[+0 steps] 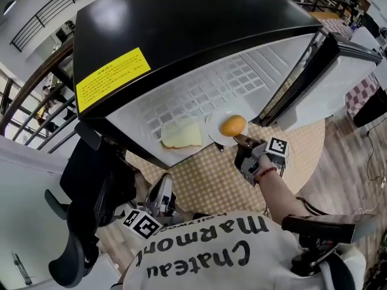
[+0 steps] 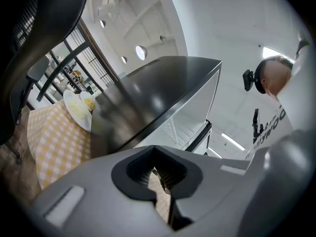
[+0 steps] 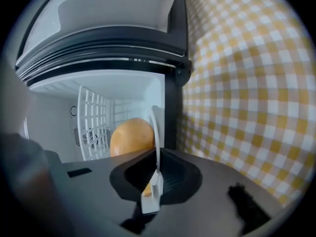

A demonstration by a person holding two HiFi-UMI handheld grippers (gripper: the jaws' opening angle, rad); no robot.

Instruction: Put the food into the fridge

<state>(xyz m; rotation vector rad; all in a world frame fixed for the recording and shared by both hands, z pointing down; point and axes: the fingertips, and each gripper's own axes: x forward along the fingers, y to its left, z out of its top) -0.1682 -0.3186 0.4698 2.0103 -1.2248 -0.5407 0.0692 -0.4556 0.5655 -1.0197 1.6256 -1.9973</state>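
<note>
A black mini fridge [image 1: 181,29] stands open on a table with a yellow checked cloth [image 1: 205,180]. My right gripper [image 1: 242,142] is shut on the rim of a small white plate [image 1: 219,127] carrying a round orange bun [image 1: 233,125], held at the fridge's opening. In the right gripper view the plate rim [image 3: 157,132] runs edge-on between the jaws, with the bun [image 3: 131,136] just beyond. A second plate with a pale sandwich [image 1: 181,136] lies in the fridge, left of the held plate. My left gripper [image 1: 162,193] hangs low near my body, shut and empty [image 2: 160,174].
The fridge door [image 1: 338,71] swings open to the right. White wire shelving [image 3: 94,102] lines the fridge interior. A black office chair [image 1: 84,180] stands close at my left. Railings and other tables lie farther off.
</note>
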